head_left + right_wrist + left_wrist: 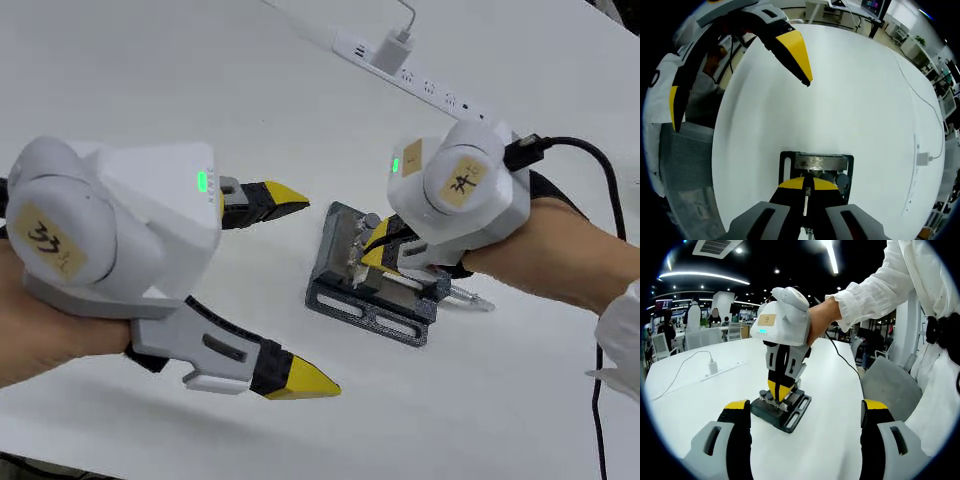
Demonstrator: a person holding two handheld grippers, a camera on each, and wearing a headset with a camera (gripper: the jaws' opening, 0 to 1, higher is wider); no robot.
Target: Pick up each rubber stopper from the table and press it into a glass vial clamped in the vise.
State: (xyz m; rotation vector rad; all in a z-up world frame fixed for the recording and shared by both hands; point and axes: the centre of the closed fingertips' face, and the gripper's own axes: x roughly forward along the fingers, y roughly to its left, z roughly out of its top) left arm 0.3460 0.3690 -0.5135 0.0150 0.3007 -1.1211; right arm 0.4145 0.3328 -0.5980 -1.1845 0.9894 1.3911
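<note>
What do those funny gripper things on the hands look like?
The left gripper and right gripper each have a chunky white rounded body, black jaws with yellow tips, a green light and a tan handwritten sticker. A black cable plugs into the right one. The person wears a white sleeve.

The left gripper [312, 292] and the right gripper [366, 256] share 1 design: a rounded white housing, a green LED [202, 181] on its face, and 2 jaws with slotted light-grey bases, black mid-sections and pointed yellow tips. A tan label [48, 243] with handwritten black marks is fixed to the round rear cap of the left housing. The right housing carries 2 such labels. A black cable [600, 190] plugs into the right housing. The person wears a white long sleeve [875, 290] with a gathered cuff.
</note>
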